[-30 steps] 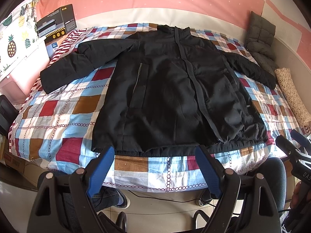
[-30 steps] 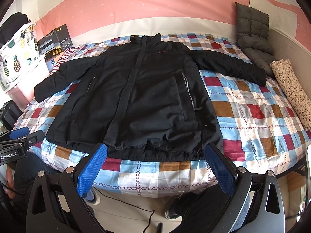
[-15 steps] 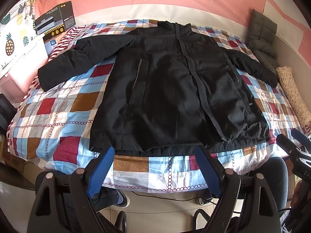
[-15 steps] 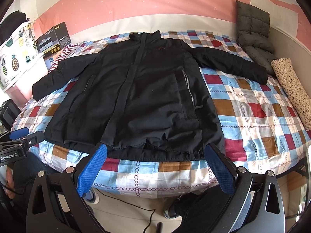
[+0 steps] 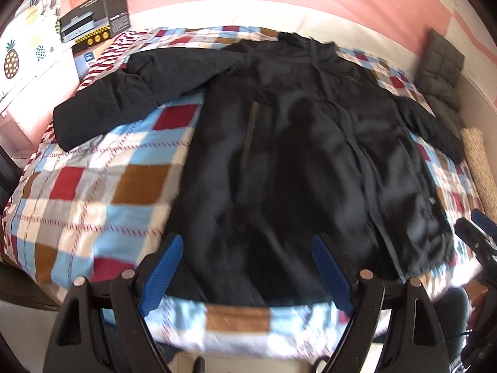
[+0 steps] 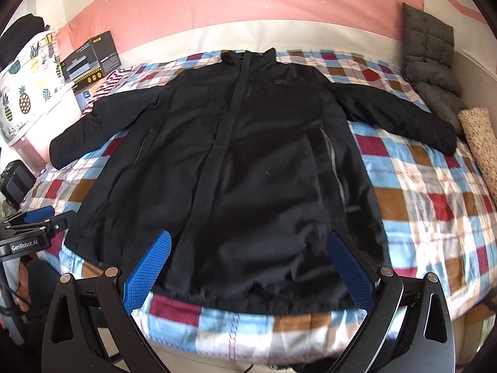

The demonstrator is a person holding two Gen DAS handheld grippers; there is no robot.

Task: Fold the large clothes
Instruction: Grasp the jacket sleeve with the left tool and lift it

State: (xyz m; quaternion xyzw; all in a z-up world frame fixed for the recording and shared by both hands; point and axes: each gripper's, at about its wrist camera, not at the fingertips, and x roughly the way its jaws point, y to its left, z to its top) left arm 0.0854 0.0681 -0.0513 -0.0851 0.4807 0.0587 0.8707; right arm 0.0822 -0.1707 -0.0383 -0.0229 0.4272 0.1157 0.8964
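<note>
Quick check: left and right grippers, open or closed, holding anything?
Left gripper: open, holding nothing, above the black jacket.
Right gripper: open, holding nothing.

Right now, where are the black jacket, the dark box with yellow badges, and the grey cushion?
black jacket [image 6: 248,171], right wrist view, on its chest panel.
dark box [image 6: 93,59], right wrist view, on its front face.
grey cushion [image 6: 428,43], right wrist view, on its upper quilted part.
</note>
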